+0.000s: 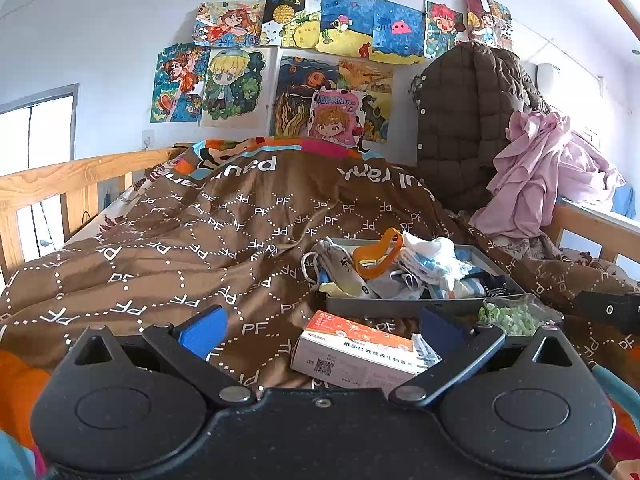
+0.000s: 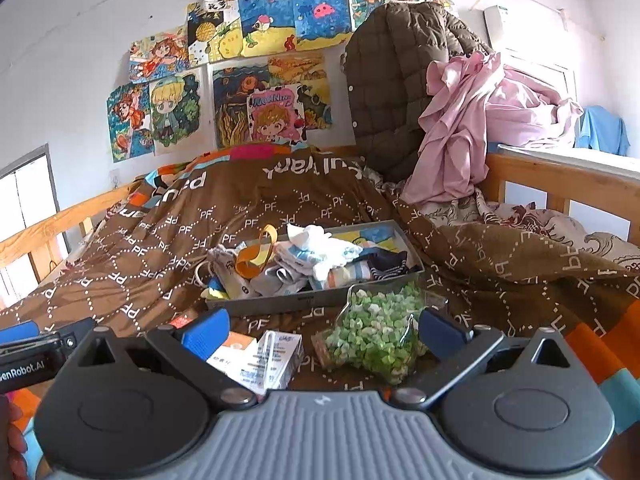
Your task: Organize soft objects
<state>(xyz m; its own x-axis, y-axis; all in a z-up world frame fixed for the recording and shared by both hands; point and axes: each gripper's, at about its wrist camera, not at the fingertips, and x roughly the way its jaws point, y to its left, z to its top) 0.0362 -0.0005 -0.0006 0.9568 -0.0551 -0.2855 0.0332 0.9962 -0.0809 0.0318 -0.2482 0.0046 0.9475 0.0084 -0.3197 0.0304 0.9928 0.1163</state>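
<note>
Black tool (image 1: 322, 330), blue pads (image 1: 204, 330), silver pivots

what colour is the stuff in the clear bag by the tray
Pale and bright green bits, a few whitish, in the bag. The right wrist view shows it best, just ahead of the tray.

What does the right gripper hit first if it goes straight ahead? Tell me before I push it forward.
Most likely the clear bag of green pieces, lying on the brown bedspread right between the open fingers of the right gripper. Beyond it sits the grey tray of socks. Depth is hard to judge through the fisheye.
</note>
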